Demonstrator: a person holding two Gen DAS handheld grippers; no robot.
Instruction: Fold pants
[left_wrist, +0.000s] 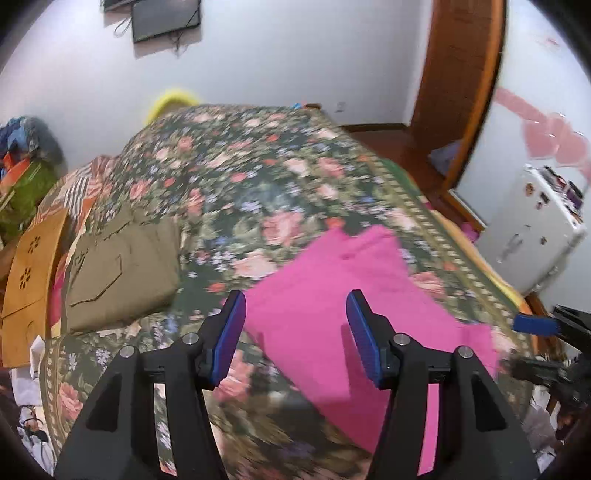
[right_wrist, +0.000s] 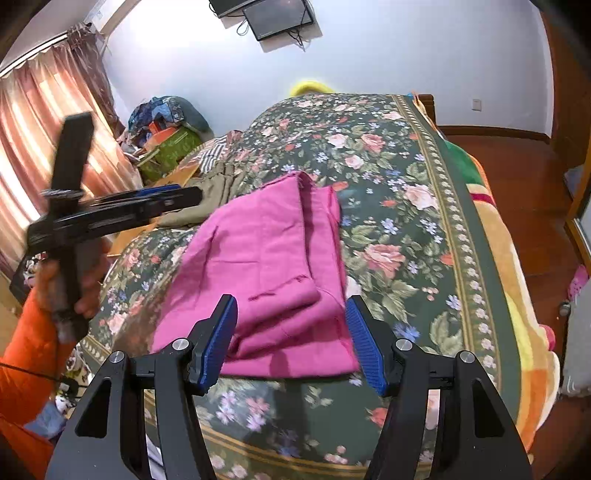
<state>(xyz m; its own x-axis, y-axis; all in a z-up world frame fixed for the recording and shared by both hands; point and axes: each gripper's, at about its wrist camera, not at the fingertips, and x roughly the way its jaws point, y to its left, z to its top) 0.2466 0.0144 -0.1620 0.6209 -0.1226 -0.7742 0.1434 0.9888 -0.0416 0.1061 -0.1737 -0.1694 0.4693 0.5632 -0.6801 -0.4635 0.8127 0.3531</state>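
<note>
Folded pink cloth pants (right_wrist: 273, 266) lie flat on the floral bedspread (right_wrist: 399, 236). Left claw (left_wrist: 295, 332) and right claw (right_wrist: 291, 336) both spread wide, empty, above it. Fabric looks soft, light, floppy; best pinched at a layered corner edge.

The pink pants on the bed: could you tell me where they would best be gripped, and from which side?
Probably at the near hem of the pink pants, where the folded layers end in one free edge facing the right gripper. Come in low from the near side of the floral bedspread, open jaws straddling that edge; the cloth lies flat, so elsewhere offers no lip.
</note>
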